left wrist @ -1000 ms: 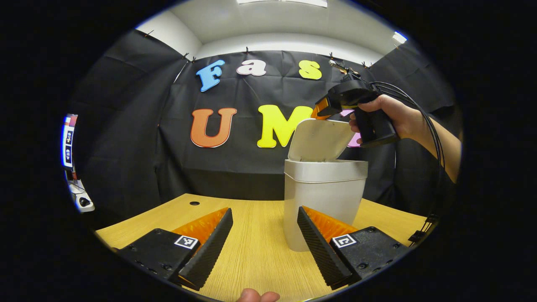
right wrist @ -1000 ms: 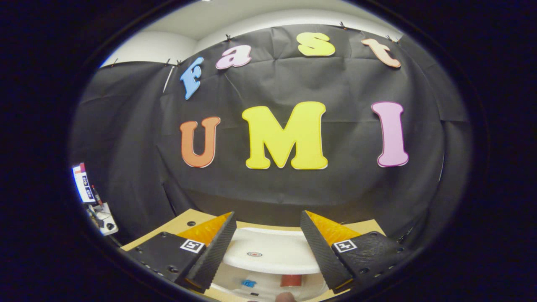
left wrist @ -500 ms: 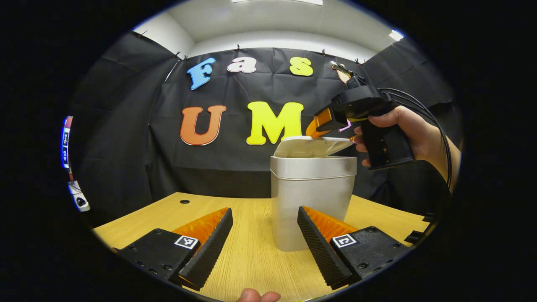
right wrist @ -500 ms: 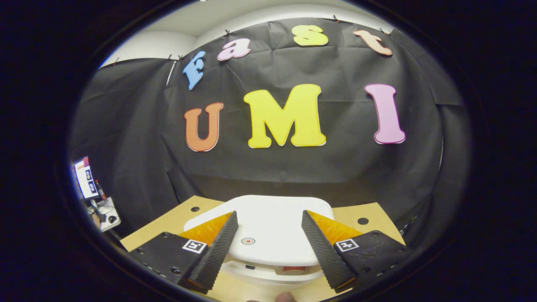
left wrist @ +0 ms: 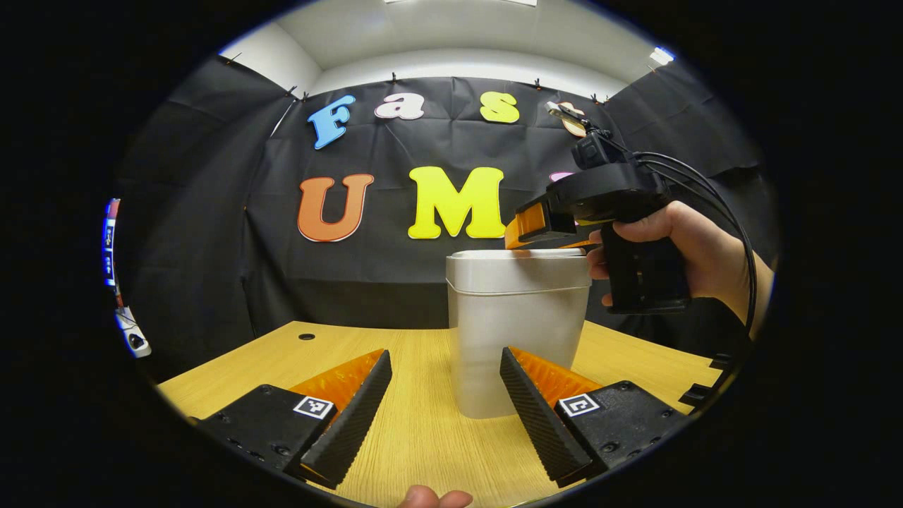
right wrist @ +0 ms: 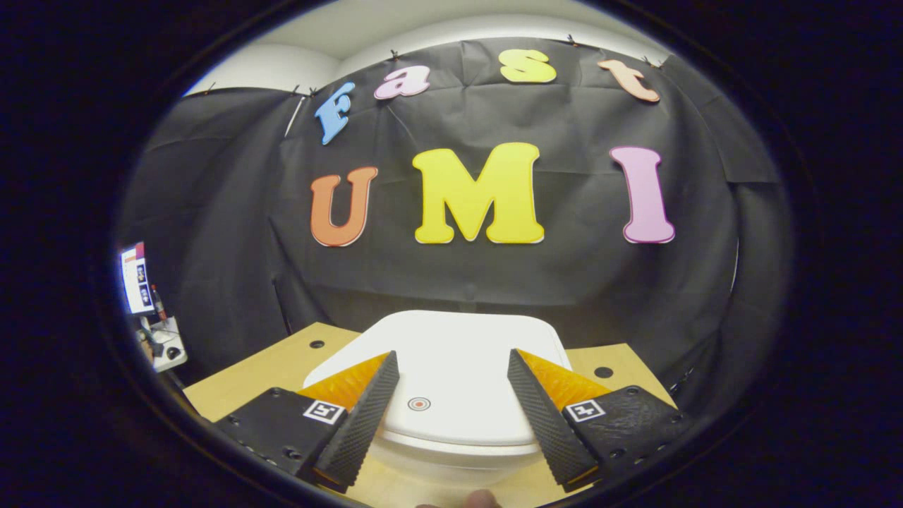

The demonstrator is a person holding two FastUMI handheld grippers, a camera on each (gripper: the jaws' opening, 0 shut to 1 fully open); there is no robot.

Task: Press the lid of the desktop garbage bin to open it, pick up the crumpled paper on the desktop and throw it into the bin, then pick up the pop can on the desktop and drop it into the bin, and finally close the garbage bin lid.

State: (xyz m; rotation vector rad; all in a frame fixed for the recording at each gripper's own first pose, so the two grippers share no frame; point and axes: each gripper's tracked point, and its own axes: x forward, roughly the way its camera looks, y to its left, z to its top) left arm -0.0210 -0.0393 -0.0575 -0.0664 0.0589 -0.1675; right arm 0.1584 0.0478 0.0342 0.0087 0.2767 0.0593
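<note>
The white desktop bin (left wrist: 518, 331) stands on the wooden table (left wrist: 395, 353), just beyond my open left gripper (left wrist: 444, 395), whose fingers hold nothing. Its lid (left wrist: 518, 252) lies flat and closed on the rim. In the left gripper view a hand (left wrist: 695, 243) holds my right gripper (left wrist: 522, 236), and its fingers rest on the right part of the lid. In the right gripper view the lid (right wrist: 451, 346) spreads under my open right gripper (right wrist: 451, 402), with a small round mark (right wrist: 418, 403) between the fingers. The bin's inside is hidden.
The table (right wrist: 268, 374) has round cable holes (left wrist: 306, 336) (right wrist: 603, 372) near its back edge. Black cloth closes the back and sides. A small stand with gear (left wrist: 132, 339) sits past the table's left end. Cables (left wrist: 705, 190) trail from the right gripper.
The lid swung down from raised to flat on the bin. My right gripper came down with it onto the lid. The can and paper inside dropped out of sight.
</note>
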